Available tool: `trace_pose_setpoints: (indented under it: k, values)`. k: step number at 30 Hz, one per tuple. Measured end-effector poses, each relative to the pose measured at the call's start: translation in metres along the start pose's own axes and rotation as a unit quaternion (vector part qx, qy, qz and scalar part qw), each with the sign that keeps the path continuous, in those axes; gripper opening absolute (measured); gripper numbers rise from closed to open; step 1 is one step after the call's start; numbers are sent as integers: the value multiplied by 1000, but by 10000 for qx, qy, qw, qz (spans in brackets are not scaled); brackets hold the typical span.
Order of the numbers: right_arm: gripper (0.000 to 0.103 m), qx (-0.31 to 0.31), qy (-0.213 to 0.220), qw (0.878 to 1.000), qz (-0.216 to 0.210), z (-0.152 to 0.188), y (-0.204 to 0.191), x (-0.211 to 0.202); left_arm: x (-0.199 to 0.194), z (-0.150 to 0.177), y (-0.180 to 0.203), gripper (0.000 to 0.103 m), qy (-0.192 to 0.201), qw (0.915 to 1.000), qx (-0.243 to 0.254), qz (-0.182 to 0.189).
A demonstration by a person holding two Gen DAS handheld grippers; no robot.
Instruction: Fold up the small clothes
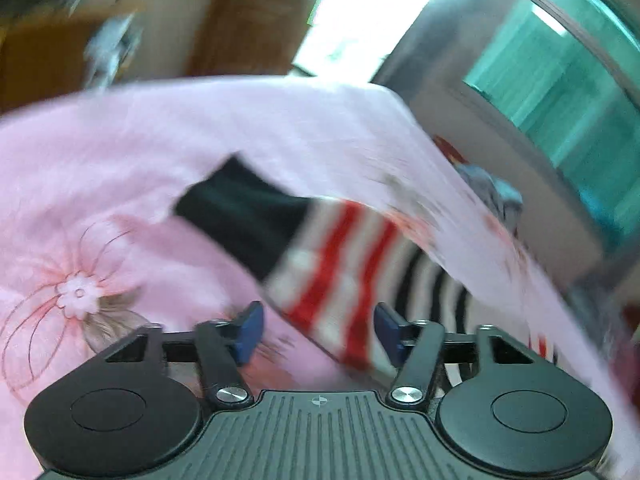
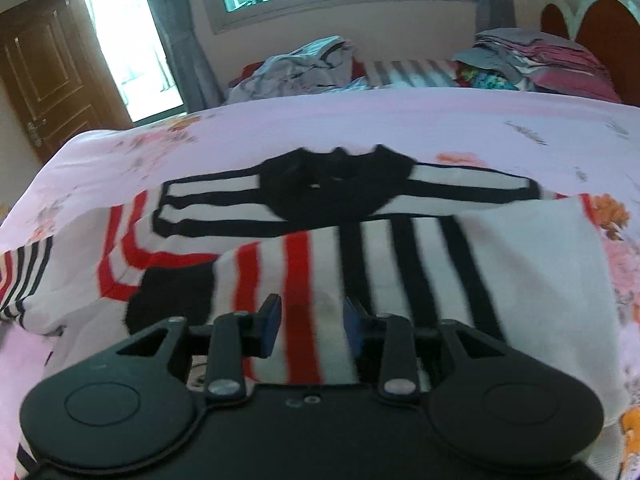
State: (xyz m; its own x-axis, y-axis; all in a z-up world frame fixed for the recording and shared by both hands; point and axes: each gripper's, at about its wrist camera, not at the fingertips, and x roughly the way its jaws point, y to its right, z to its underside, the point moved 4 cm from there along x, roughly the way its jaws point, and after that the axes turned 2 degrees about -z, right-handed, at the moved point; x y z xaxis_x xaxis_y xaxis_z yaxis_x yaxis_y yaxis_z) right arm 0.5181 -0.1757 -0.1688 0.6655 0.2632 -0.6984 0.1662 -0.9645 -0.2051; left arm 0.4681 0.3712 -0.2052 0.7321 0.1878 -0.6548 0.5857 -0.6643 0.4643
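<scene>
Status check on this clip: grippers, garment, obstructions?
Left gripper open, right gripper open, both over fabric. Striped shirt lies partly folded on pink bedsheet. Clothes pile beyond, not obstructing.

No words, brand names or numbers are readable anywhere in either wrist view; motion blur smears most of the left one. The one sign on show is a small white crosshair mark, a circle cut by a cross, printed at the top centre of the ribbed black body of the left gripper (image 1: 319, 325), just behind its fingers. The right gripper (image 2: 311, 325) shows only small round holes on its dark body, no lettering. The striped shirt (image 2: 400, 248) carries bands of red, black and white but no print that can be read
</scene>
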Motion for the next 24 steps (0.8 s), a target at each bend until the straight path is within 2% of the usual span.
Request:
trace_pose_setpoints:
  k: [2,7,9,10,11,13,15,18,21,24]
  values:
    - [33,-47,42,10000,28,-4,-6,-1,10,-10,-15,42,-6,9992,-362,163]
    - [33,-49,100,9998,152,-12,-4,-2,28,-22,-25,40,116,9963,-750,401]
    - [33,-21,106,9998,192,-14,-2,-2,34,-26,-30,35,160,9934,-1028,487]
    - [33,4,112,9997,206,-14,0,-3,35,-27,-37,27,170,9921,-1144,491]
    - [33,25,120,9996,237,-15,2,-3,37,-29,-42,8,176,9909,-1256,442]
    - [33,72,118,9993,359,-15,7,-5,42,-29,-42,5,143,9920,-1212,325]
    - [34,135,70,9988,459,-15,15,-6,33,-30,-16,4,321,9977,-555,216]
    - [32,233,126,9985,487,-15,26,-11,20,-26,50,4,450,9954,556,634]
    - [33,365,203,9975,576,-15,37,-15,9,-1,127,4,320,9809,1565,1109]
    - [33,515,294,9964,603,-15,47,-22,2,43,204,4,81,9610,2318,1507]
